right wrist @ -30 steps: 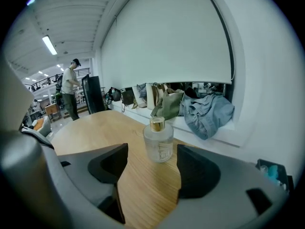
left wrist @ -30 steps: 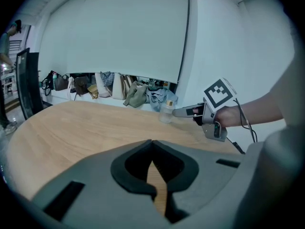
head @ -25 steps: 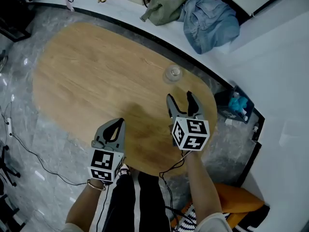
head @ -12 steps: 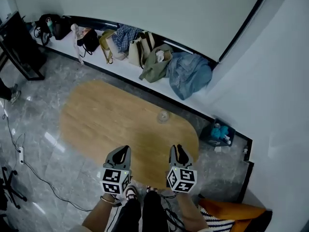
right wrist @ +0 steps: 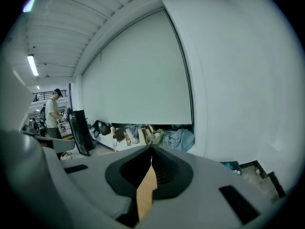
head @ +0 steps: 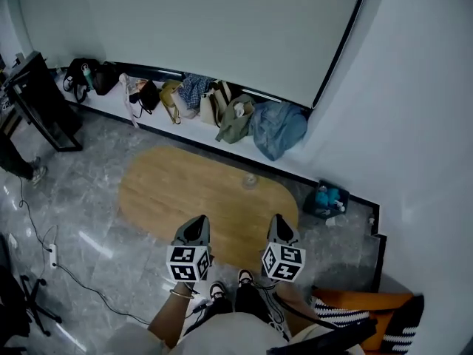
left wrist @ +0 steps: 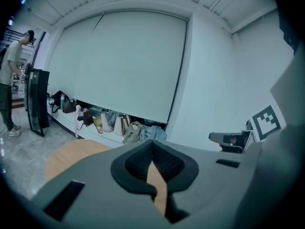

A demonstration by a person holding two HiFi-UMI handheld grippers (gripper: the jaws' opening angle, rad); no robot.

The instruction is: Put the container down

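Note:
The container [head: 250, 180], a small clear glass jar, stands alone on the far right part of the oval wooden table [head: 185, 194]. Both grippers are held high, near the table's front edge and well back from the jar. My left gripper [head: 198, 221] is shut and empty, its tips meeting in the left gripper view [left wrist: 152, 143]. My right gripper [head: 278, 220] has just been closing and is now shut with nothing between its jaws [right wrist: 151, 148]. The jar does not show in either gripper view.
Bags and clothes [head: 222, 109] lie along the low ledge under a large white screen. A black stand [head: 44, 102] and a person [left wrist: 9, 80] are at the left. Cables [head: 44, 250] run over the marble floor. An orange seat [head: 347, 305] sits behind me at the right.
Both grippers have risen and drawn back from the table. The right jaws, open a second ago near the jar, have closed empty. The head view has lifted and shows much more of the room.

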